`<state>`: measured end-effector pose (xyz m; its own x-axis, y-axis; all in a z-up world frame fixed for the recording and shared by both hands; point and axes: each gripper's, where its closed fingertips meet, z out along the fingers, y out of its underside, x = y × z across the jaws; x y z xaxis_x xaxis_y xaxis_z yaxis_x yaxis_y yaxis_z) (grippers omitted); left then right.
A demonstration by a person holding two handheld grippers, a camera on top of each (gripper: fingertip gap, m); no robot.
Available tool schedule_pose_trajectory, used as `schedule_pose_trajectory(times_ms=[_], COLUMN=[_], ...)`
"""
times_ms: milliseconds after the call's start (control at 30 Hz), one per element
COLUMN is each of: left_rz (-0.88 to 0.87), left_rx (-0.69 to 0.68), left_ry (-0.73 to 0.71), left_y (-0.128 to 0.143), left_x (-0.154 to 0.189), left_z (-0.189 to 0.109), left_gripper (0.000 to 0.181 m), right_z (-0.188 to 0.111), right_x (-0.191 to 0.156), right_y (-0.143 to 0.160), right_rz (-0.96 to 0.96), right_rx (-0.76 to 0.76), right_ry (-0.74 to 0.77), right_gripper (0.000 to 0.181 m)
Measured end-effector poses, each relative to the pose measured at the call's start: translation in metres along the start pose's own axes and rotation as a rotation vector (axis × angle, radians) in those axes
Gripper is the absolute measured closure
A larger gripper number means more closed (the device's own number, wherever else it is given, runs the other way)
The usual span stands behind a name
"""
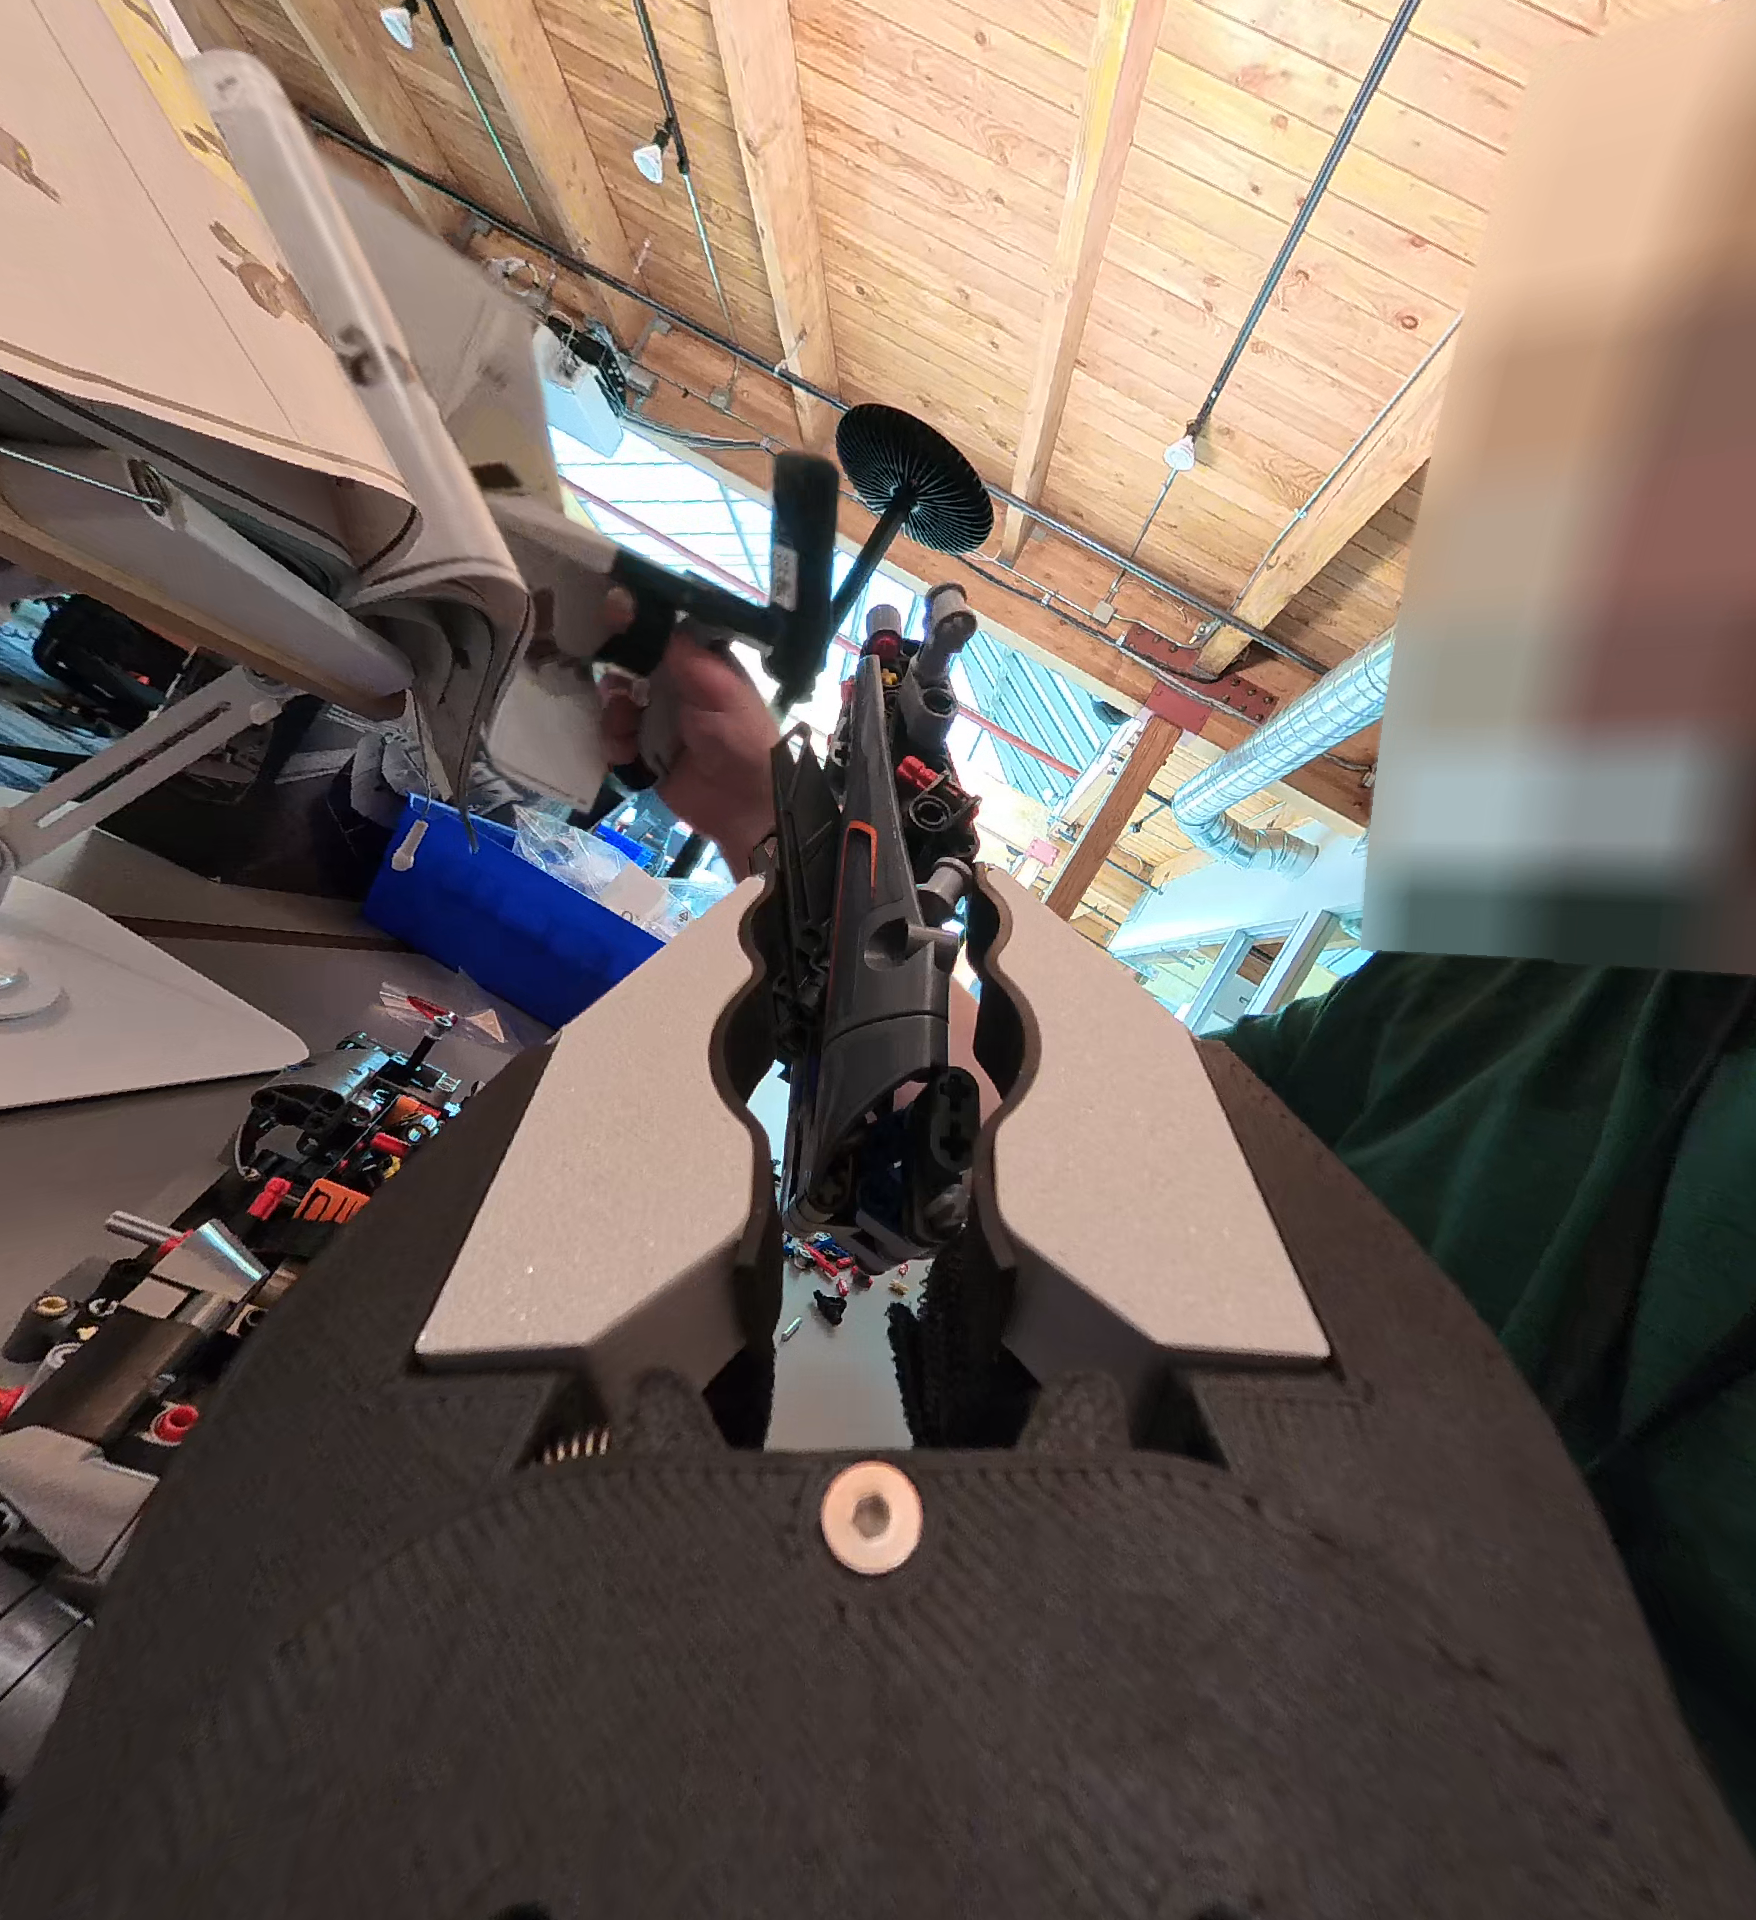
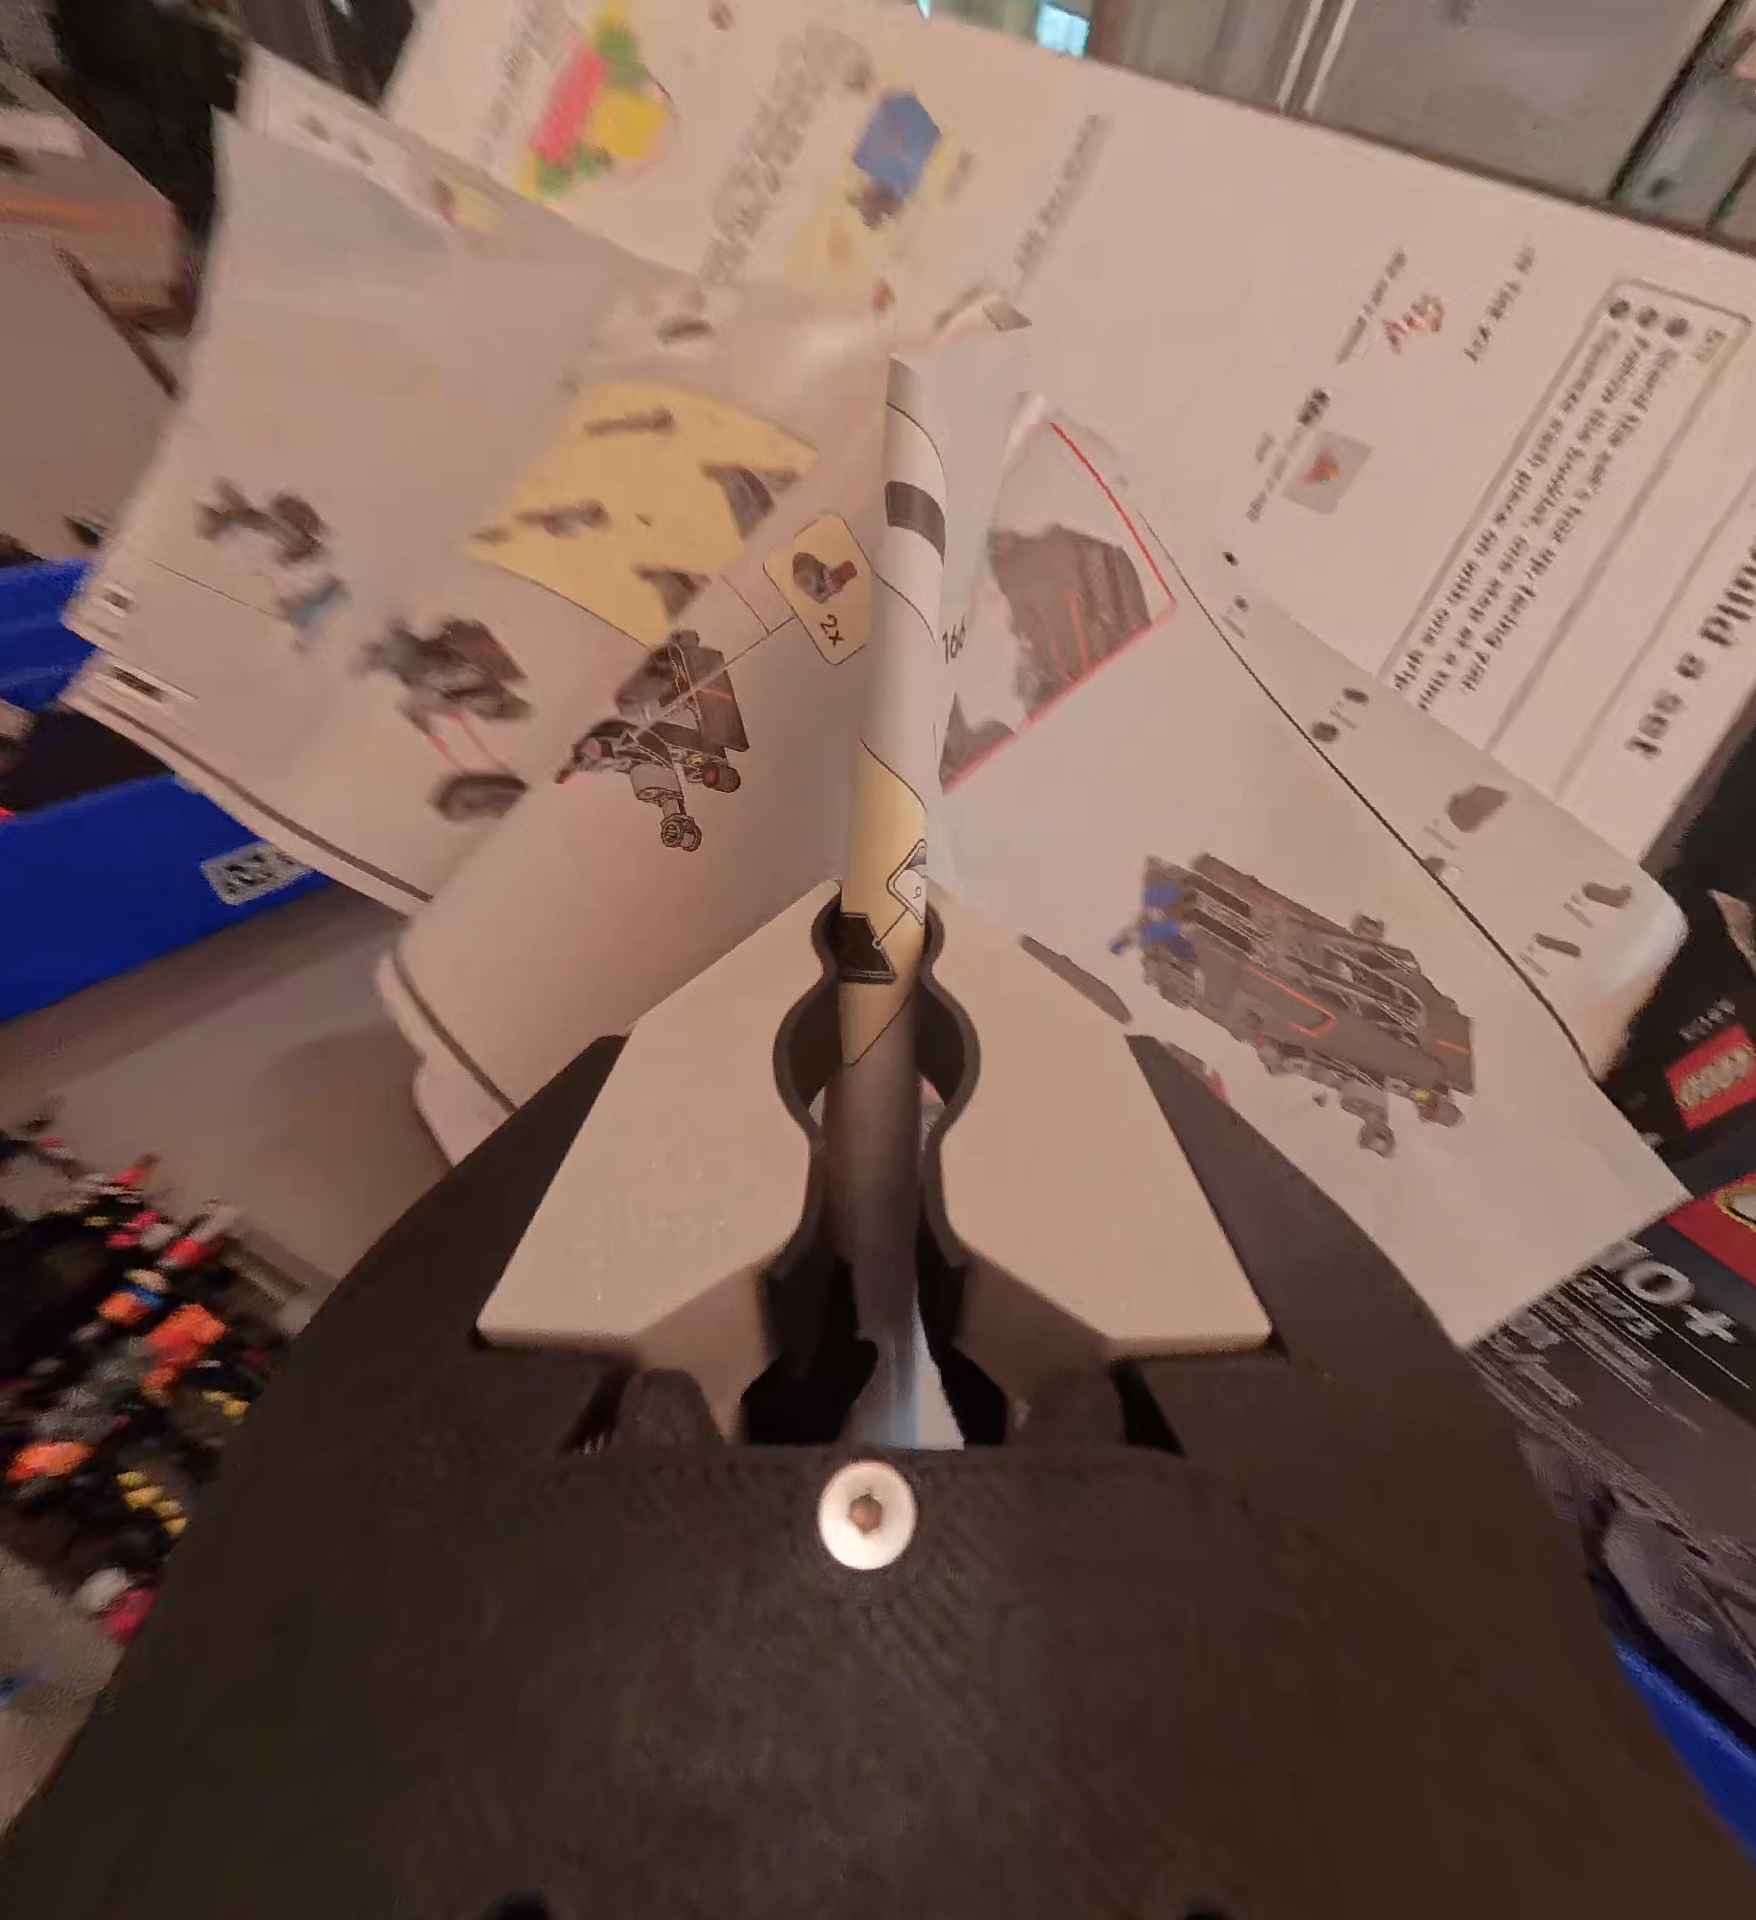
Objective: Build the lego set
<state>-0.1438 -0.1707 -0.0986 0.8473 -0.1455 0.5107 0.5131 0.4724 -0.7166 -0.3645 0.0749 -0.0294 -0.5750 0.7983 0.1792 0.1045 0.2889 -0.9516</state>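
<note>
Right claw pinched on a booklet page, edge-on straight ahead; left claw clamps the lego model pointing up, far-left of it.

Lego assembly: dark grey, orange stripe, red pins | bin: blue | instruction booklet: white, pale-yellow panels | sleeve: green

The lego assembly sits between the left gripper fingers, loose pieces on the bench to its left, a bin beyond them.
</note>
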Motion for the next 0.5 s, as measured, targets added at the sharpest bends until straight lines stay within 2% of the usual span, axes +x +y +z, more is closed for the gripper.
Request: schedule_pose_trajectory(times_ms=[100, 167, 267, 333, 500], left_rz=[-0.002, -0.004, -0.009, -0.010, -0.015], left_rx=[-0.007, -0.011, -0.016, -0.015, -0.012], left_ry=[0.001, 0.001, -0.002, -0.001, -0.004], left_y=[0.002, 0.003, 0.006, 0.006, 0.006], left_x=[-0.001, -0.001, -0.004, -0.004, -0.007], left_z=[0.001, 0.002, 0.002, 0.002, 0.000], left_gripper=[0.149, 0.148, 0.149, 0.149, 0.149], right_z=[-0.011, -0.008, 0.008, 0.024, 0.058], right_x=[-0.041, -0.070, -0.119, -0.146, -0.201], right_y=[-0.044, -0.066, -0.092, -0.102, -0.112], right_rz=[0.093, 0.133, 0.216, 0.217, 0.142], right_rx=[0.116, 0.170, 0.231, 0.255, 0.274], right_ry=[-0.161, -0.243, -0.377, -0.408, -0.430], right_gripper=[0.175, 0.162, 0.123, 0.099, 0.091])
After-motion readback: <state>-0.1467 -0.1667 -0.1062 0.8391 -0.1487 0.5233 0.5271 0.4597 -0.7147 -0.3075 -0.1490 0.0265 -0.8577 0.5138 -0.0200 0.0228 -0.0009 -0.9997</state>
